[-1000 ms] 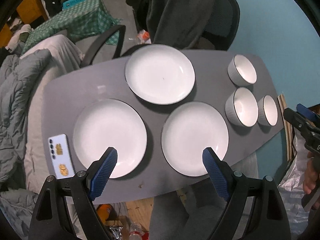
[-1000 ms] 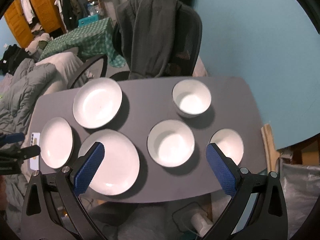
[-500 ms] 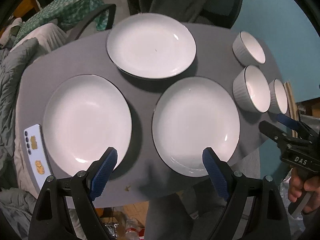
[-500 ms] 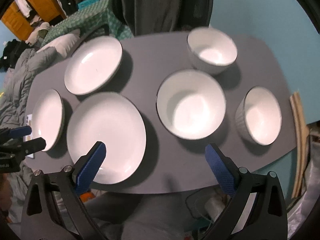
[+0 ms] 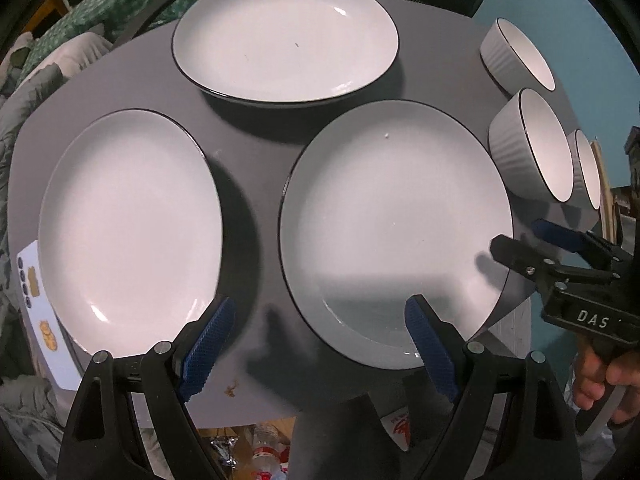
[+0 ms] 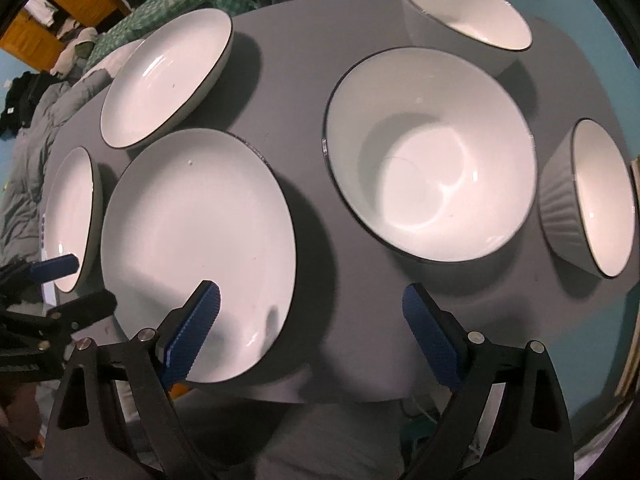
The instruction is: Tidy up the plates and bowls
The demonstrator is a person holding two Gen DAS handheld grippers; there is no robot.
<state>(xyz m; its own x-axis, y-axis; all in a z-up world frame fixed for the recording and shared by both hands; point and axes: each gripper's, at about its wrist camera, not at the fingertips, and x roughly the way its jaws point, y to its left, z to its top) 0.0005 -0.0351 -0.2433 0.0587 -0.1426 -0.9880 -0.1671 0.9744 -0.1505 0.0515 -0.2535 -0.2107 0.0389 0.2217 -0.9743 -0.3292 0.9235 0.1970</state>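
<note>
Step in hand, my read: both grippers on approach, nothing picked yet. Three plates + three bowls all sat separate on the table (image 5: 256, 128), no stack started.

How to do it well, imo: take a plate by its near rim, one pad over the lip, one under. Plates are shallow and glazed, likely slick, so bite deep enough before lifting. Lift clear, then set down centred on the next plate, no sliding. Bowls: grip the wall at the rim and nest them. Keep the two grippers apart; they were near each other over the same plate.

Left hand-held gripper (image 5: 318, 344): jaws wide, empty, pointing about straight down. It straddled the table gap between the left plate (image 5: 128, 232) and the middle plate (image 5: 392, 232), the right pad over the middle plate's near rim. Far plate (image 5: 286, 32) lay beyond.

Right hand-held gripper (image 6: 314, 330): jaws wide but had just been closing a bit, nothing between them. Its left pad hung over the middle plate's near edge, the right pad over bare table just short of the middle bowl (image 6: 430, 152). Far bowl (image 6: 466, 20) and right bowl (image 6: 588, 200) sat off to the right, apart.

Phone (image 5: 38, 312) lay at the table's left edge, clear of the work.
</note>
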